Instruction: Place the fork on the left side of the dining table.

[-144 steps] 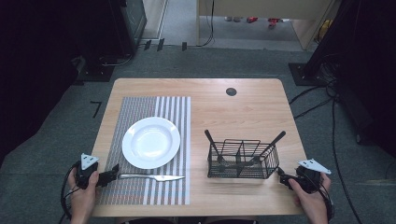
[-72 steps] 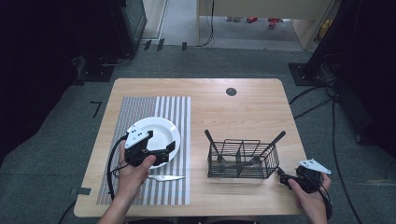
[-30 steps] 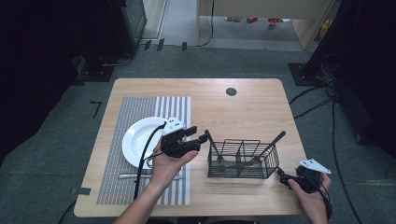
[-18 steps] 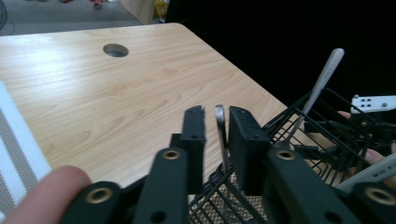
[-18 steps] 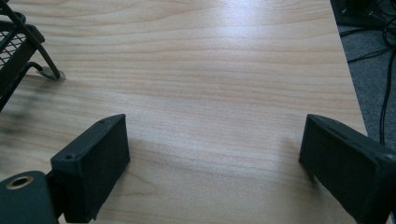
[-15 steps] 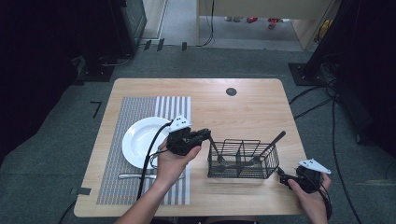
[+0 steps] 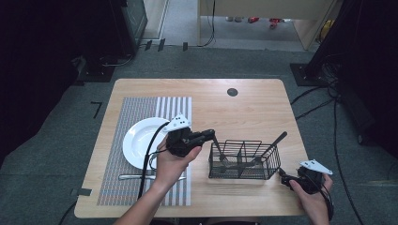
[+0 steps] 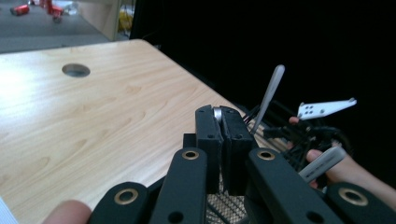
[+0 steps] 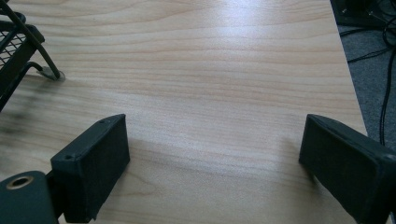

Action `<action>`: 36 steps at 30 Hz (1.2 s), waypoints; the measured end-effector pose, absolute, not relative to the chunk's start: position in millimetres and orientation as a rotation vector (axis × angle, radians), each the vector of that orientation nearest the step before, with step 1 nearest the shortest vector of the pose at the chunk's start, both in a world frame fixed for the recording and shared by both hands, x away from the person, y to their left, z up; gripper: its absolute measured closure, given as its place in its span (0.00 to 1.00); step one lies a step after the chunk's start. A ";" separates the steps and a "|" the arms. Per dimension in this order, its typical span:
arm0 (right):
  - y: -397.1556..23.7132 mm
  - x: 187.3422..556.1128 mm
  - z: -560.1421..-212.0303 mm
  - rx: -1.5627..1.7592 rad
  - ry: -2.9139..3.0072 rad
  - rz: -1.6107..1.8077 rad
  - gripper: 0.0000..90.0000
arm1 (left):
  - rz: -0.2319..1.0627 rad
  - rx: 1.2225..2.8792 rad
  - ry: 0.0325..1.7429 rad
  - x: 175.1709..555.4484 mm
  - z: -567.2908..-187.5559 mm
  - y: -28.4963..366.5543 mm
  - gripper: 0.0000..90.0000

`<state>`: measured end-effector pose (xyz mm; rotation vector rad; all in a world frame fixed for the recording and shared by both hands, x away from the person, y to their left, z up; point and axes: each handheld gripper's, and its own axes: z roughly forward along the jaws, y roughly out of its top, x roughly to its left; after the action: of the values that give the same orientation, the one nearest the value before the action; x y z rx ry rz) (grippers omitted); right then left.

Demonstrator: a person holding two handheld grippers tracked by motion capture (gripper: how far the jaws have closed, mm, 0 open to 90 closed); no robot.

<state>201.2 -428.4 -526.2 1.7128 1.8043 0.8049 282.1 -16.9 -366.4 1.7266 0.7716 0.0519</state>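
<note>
A: What is laid out at the left, and why?

B: A striped placemat (image 7: 141, 140) is spread on the wooden table (image 7: 253, 108), and a white plate (image 7: 141, 145) is set on it, with a knife (image 7: 136, 176) laid along the plate's near side, blade toward the middle. A place setting seems to be in hand, and more cutlery appears to be wanted beside the plate.

A: And the left gripper (image 7: 210, 136)?

B: It is held at the left end of the black wire caddy (image 7: 244, 160), just above the rim. In the left gripper view the jaws are pressed together, and a sliver of bright metal, the handle tip of a utensil (image 8: 217, 113), is pinched between them. The piece is still standing in the caddy's left compartment; whether it is a fork or a spoon cannot be told. The grip is taken high on the handle, probably so that it can be drawn straight up clear of the wires.

A: What else is kept in the caddy?

B: Another handle (image 7: 277, 140) is leaned out of the right end, upright storage being what makes each piece easy to seize.

A: And at the far right?

B: The right gripper (image 7: 286, 180) is rested on the table just beside the caddy's right end, jaws spread wide with nothing between them, apparently parked in waiting.
</note>
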 end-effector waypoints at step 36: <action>-428.4 201.2 -526.2 1.713 1.804 0.805 0.09 | 0.180 1.371 0.808 297.8 -314.5 72.7 0.99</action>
<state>201.2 -428.4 -526.2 1.7125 1.8042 0.8049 297.8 72.7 -314.5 1.3713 0.8076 0.1800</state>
